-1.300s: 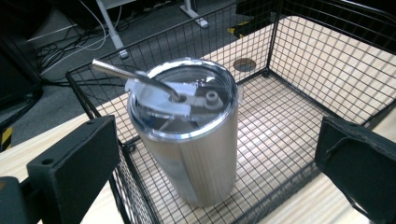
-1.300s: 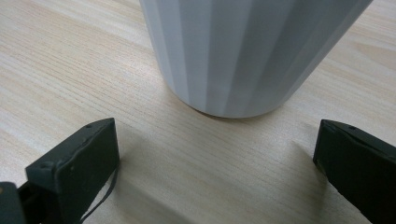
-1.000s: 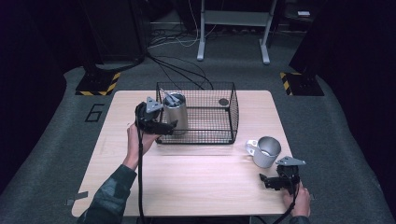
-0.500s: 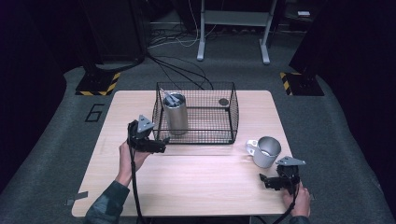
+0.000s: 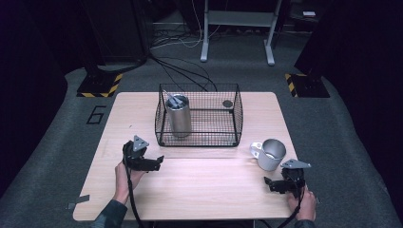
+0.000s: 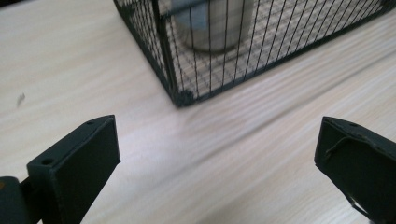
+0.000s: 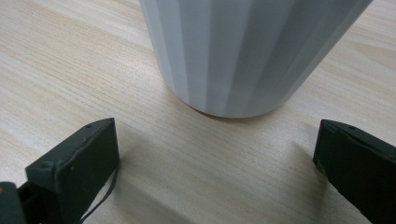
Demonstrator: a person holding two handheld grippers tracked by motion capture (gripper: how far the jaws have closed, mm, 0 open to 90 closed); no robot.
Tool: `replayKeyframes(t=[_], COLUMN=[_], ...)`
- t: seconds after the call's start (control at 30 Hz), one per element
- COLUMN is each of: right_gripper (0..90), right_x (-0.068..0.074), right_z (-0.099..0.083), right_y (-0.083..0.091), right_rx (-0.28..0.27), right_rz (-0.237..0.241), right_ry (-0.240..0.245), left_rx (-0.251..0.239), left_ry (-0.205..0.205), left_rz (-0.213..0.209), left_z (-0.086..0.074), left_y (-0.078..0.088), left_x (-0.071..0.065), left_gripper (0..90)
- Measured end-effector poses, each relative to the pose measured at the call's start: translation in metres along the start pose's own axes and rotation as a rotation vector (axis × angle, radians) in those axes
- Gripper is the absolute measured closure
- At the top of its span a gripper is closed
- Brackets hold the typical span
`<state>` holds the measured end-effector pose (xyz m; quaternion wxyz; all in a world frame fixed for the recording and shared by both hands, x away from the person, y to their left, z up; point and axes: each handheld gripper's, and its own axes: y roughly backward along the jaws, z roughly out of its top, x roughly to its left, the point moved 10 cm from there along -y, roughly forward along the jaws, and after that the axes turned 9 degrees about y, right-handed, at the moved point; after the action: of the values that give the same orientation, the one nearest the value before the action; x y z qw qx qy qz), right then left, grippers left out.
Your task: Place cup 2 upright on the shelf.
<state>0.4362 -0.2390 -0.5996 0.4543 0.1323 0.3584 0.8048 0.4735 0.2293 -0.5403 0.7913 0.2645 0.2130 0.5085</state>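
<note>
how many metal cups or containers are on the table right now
2: a tall steel canister stands inside the wire basket at its left end, and a grey mug sits on the table right of the basket, near the right gripper.

Steel cylinder (image 5: 179,115) standing upright inside black wire basket (image 5: 236,114), at its left end, something metallic, perhaps utensils, poking from its open top; pale grey faceted mug (image 5: 270,153) upright on bare tabletop right of basket, handle pointing left
</note>
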Motion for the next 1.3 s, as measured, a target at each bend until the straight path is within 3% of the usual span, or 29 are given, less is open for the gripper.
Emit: replayKeyframes(t=[0.23, 0.3, 0.4, 0.53, 0.67, 0.87, 1.13, 1.3], right_gripper=[0.0, 0.0, 0.0, 0.0, 0.0, 0.0, 0.0, 0.1], right_x=[0.0, 0.0, 0.0, 0.0, 0.0, 0.0, 0.001, 0.0], right_z=[0.0, 0.0, 0.0, 0.0, -0.002, -0.003, -0.006, -0.007], right_y=[0.0, 0.0, 0.0, 0.001, 0.003, 0.003, 0.007, 0.008], right_rx=[-0.001, -0.001, -0.003, -0.002, -0.003, 0.001, 0.005, 0.016], right_rz=[0.001, 0.001, 0.002, 0.011, -0.024, -0.033, -0.003, -0.001], right_ry=[0.004, 0.002, 0.004, 0.008, -0.03, -0.028, 0.004, -0.008], left_rx=[0.039, 0.067, 0.087, 0.091, 0.088, 0.076, 0.081, 0.068], left_ry=[0.044, 0.035, 0.035, 0.046, 0.048, 0.052, 0.061, 0.068], left_rz=[0.005, 0.025, 0.02, 0.001, -0.003, 0.001, 0.004, 0.014], left_z=[-0.029, -0.042, -0.05, -0.054, -0.054, -0.053, -0.053, -0.052], left_y=[-0.014, -0.021, -0.026, -0.028, -0.028, -0.029, -0.029, -0.03], left_x=[0.007, 0.008, 0.009, 0.01, 0.01, 0.01, 0.009, 0.009], left_gripper=[0.0, 0.0, 0.1, 0.0, 0.0, 0.0, 0.1, 0.2])
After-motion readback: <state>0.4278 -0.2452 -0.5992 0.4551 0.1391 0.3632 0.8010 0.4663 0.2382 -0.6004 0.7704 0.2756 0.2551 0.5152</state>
